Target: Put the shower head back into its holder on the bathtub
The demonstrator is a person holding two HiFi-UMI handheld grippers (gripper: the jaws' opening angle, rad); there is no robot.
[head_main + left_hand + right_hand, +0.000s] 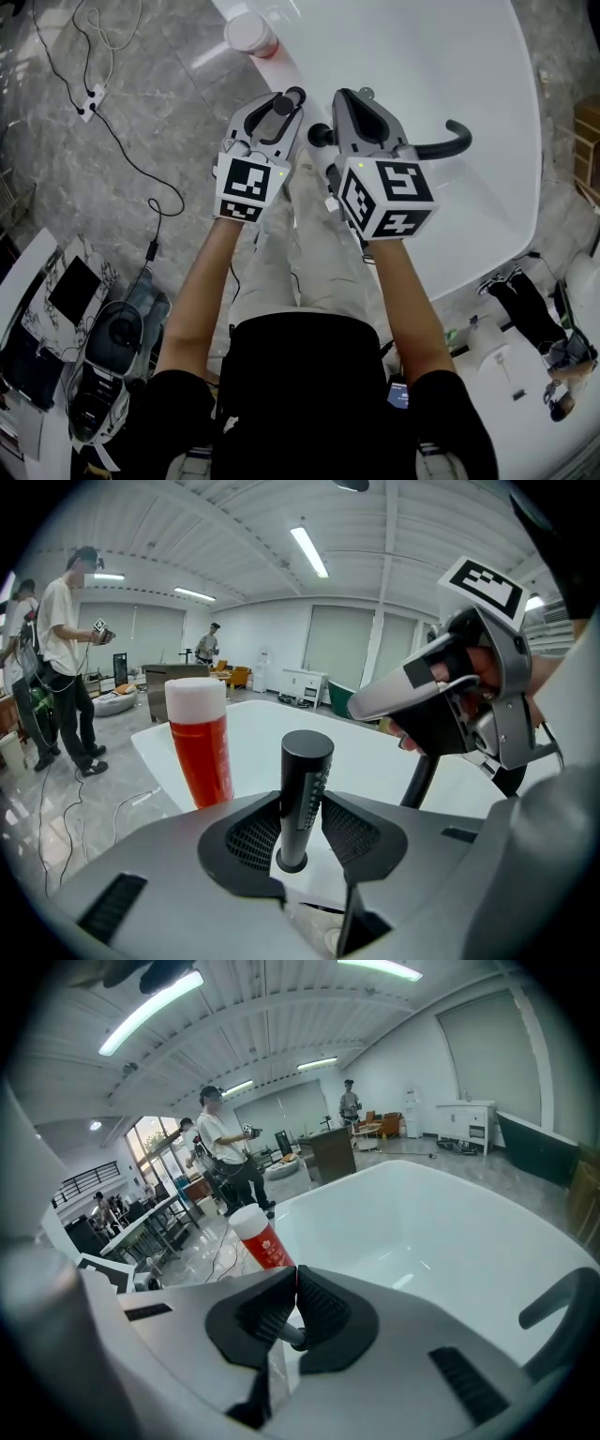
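The black shower head [305,785] stands upright over the rim of the white bathtub [427,56], clamped between the left gripper [292,97] pads. The right gripper [289,1274], just beside it, has its jaws closed on a thin grey tube [284,1332]. Farther along the rim stands a red bottle [199,747] with a white cap.

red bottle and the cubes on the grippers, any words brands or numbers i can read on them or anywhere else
red bottle: one small white emblem, too blurred to read
left marker cube: black and white square patterns only, no letters or digits
right marker cube: the same, patterns only
No quotable text: nothing else in any view carries legible writing.
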